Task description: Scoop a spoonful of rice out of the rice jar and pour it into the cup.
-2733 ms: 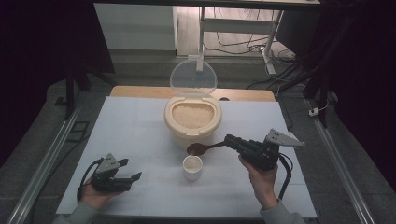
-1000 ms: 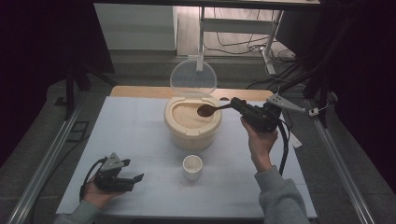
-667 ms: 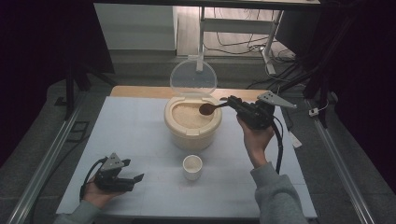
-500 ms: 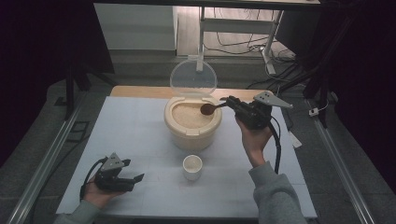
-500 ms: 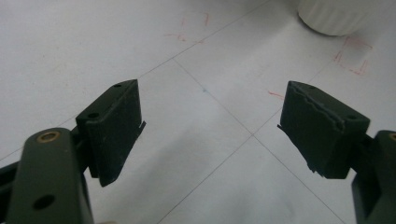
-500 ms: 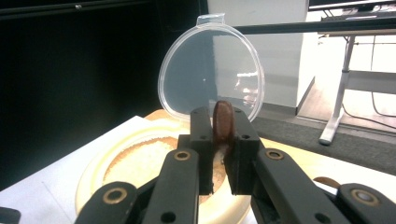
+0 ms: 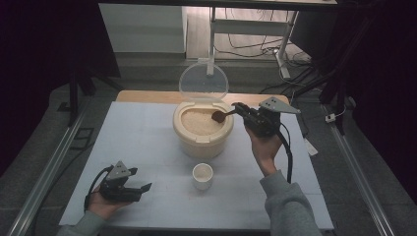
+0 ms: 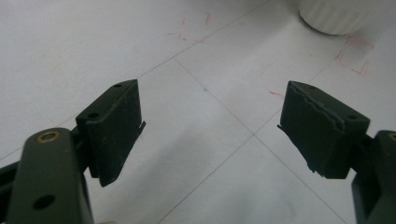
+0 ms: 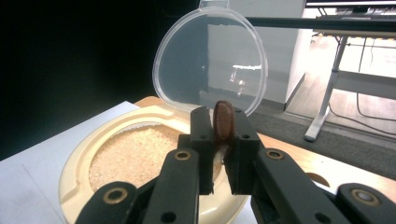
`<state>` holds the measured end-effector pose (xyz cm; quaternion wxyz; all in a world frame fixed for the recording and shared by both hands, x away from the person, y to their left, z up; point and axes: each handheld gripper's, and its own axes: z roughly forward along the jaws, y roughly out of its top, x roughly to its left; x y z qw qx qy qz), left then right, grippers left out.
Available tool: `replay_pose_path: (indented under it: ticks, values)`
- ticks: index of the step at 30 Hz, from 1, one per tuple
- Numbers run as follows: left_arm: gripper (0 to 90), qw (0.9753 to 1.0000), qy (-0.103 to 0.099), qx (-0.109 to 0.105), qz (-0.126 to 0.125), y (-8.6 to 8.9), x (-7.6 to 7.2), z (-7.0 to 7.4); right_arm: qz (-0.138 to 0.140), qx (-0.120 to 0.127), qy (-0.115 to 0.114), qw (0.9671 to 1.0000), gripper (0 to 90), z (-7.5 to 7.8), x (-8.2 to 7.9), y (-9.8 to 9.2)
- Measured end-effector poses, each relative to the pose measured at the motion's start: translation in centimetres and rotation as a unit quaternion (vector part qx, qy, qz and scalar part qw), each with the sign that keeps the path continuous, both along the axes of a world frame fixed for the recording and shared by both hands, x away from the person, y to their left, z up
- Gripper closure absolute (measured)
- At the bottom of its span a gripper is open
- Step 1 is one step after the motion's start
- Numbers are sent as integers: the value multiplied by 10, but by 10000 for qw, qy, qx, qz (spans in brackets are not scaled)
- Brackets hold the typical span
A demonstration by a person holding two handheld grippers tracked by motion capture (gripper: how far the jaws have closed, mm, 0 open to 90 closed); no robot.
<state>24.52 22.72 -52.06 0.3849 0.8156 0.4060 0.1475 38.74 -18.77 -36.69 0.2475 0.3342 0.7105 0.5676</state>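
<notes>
The right gripper (image 7: 242, 109) clamps a brown spoon (image 9: 223, 122) over the rice (image 7: 199, 124) filling the open container (image 7: 202, 142). The left gripper (image 8: 212, 126) gapes wide, empty; the white cup (image 7: 202, 175) stands ahead of it.

No legible text or labels, perhaps just faint red marks on the table (image 8: 196, 154).

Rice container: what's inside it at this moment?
The rice container holds pale rice grains, its clear lid hinged upright. The brown spoon, clamped in the right tongs, hangs over the rice. How deep the rice goes cannot be seen.
</notes>
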Motion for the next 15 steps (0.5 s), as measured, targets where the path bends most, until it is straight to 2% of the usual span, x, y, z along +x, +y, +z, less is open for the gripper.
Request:
replay_pose_path:
  ticks: [9,15]
  values:
    - [204,10000,5,9,-6,0,0,0,94,18,294,9995,823,-9,2,6]
    - [204,10000,9,16,-14,0,0,0,167,278,677,9972,824,-18,8,6]
